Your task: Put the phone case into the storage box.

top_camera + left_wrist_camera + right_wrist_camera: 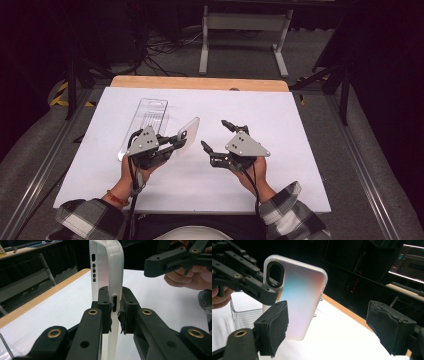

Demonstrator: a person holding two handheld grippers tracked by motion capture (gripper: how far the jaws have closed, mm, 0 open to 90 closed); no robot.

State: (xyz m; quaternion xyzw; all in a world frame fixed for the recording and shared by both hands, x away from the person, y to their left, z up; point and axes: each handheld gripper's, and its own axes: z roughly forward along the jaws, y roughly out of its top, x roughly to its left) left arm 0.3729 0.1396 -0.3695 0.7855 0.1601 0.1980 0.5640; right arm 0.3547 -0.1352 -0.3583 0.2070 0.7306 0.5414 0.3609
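The left claw (176,141) is clamped on the edge of a frosted phone case (188,134), holding it off the white surface (280,125) with its camera cutout near the gripped end. In the left gripper view the case (110,270) stands upright between the pads. The right claw (214,134) is spread wide with nothing in it, just beside the case. A clear plastic package (148,120) lies flat behind the left hand (142,167).
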